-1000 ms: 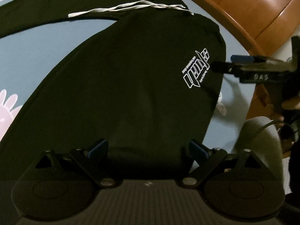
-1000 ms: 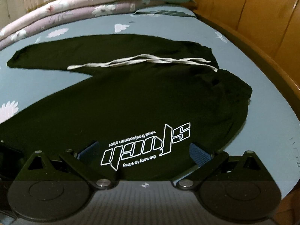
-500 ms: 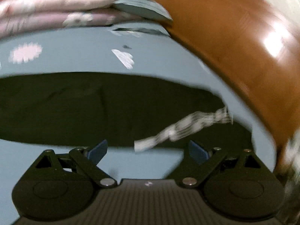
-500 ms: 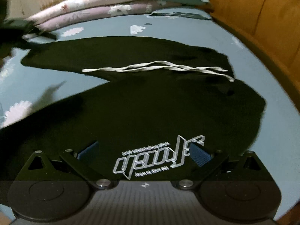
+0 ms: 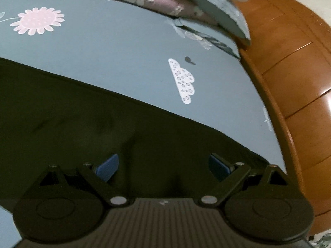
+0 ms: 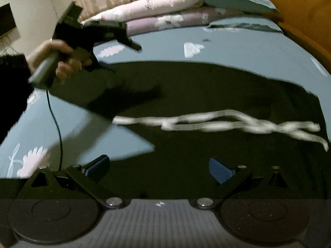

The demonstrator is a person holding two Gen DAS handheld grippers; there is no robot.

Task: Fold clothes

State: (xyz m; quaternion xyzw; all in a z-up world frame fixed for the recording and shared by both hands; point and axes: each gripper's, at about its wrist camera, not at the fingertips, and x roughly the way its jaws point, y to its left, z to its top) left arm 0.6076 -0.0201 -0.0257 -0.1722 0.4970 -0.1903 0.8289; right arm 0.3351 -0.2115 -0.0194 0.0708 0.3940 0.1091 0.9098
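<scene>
Lying spread before both gaping, empty tools [image 5: 163, 165] [image 6: 159, 167]: black pants [image 6: 186, 95], soft, light, floppy; likely best pinching a leg's edge.

Under my fingers the bed [image 5: 128, 47] wore a grey-blue sheet printed with pale pink flowers and white shapes. Black trousers [image 6: 206, 86] lay spread flat on it, one leg stretched toward the left, their white drawstring [image 6: 217, 123] trailing across the dark cloth. At the far end, folded quilts [image 6: 157, 10] and a blue-grey pillow [image 6: 238, 0] were stacked on the sheet.
</scene>
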